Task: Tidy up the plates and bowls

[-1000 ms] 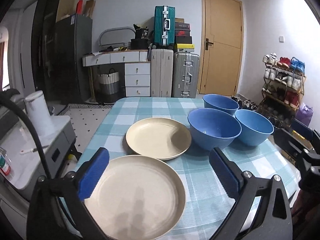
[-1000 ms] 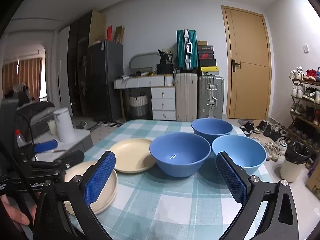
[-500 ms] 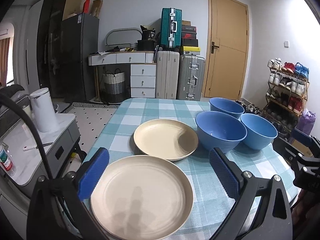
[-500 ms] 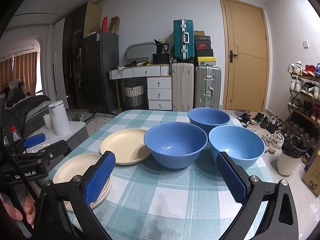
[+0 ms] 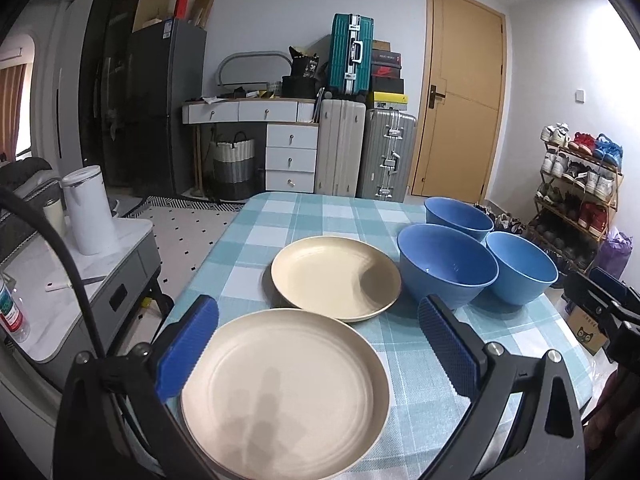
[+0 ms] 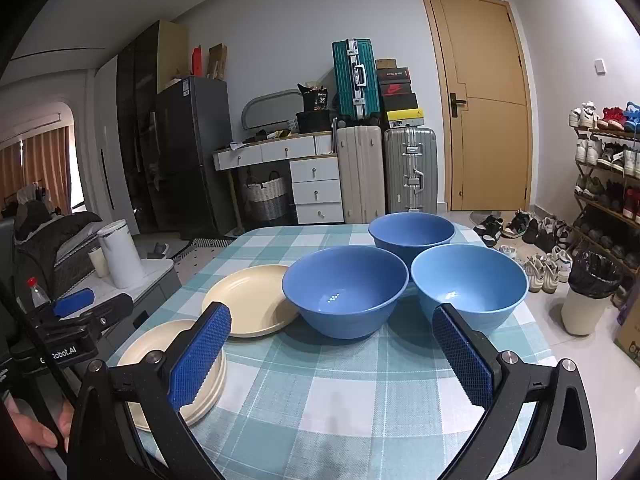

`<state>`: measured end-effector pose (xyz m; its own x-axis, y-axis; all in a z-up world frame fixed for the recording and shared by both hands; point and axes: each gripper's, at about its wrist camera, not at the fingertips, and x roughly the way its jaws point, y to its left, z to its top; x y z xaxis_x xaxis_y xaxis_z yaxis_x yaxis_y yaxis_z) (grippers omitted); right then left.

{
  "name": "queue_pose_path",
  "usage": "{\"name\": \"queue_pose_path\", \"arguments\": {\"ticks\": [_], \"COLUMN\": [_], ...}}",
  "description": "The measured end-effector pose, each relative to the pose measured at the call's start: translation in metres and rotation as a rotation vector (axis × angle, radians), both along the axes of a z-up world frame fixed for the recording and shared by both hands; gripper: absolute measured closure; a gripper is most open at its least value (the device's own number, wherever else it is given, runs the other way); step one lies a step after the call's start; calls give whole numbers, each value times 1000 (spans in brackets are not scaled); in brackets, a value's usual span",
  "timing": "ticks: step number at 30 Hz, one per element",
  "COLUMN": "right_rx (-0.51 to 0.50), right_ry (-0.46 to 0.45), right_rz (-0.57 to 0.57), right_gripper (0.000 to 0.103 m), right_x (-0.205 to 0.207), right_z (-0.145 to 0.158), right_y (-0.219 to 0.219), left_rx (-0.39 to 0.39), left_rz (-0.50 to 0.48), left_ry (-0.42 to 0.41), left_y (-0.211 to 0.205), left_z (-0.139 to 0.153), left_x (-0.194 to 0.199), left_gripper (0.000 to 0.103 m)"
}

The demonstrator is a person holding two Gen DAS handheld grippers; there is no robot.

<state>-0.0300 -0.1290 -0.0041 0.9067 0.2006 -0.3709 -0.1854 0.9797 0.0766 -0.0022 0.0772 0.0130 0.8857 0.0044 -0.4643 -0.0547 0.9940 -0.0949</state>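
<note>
The surface (image 5: 280, 216), covered in a teal-and-white checked cloth, carried all the dishes. Nearest the left claw (image 5: 318, 344) lay the near cream plate (image 5: 284, 392), which in the right wrist view appeared to sit on at least one more plate of the same colour. Just beyond it, rims nearly touching, lay the far cream plate (image 5: 336, 276). To the right of the plates stood three blue bowls in a tight cluster: the front bowl (image 6: 346, 290) beside the far plate, the right bowl (image 6: 468, 284) against it, and the back bowl (image 6: 412, 232) behind both. The left claw was spread wide, its blue pads flanking the near plate's far rim without touching it. The right claw (image 6: 332, 356) was likewise spread, holding nothing, in front of the front and right bowls.
</note>
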Motion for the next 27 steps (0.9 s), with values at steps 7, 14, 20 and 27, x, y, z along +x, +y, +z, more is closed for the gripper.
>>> {"name": "queue_pose_path", "arguments": {"ticks": [7, 14, 20, 27], "right_rx": [-7, 4, 40, 114], "right_ry": [-13, 5, -15, 12], "right_rz": [20, 46, 72, 102], "right_gripper": [1, 1, 1, 1], "right_x": [-3, -1, -6, -2], "right_z": [2, 1, 3, 3], "right_y": [0, -2, -9, -23], "left_rx": [-8, -86, -33, -120], "left_rz": [15, 20, -10, 2], "left_ry": [22, 103, 282, 535], "left_y": [6, 32, 47, 73], "left_z": [-3, 1, 4, -33], "left_x": [8, 46, 130, 217], "left_gripper": [2, 2, 2, 4]}}
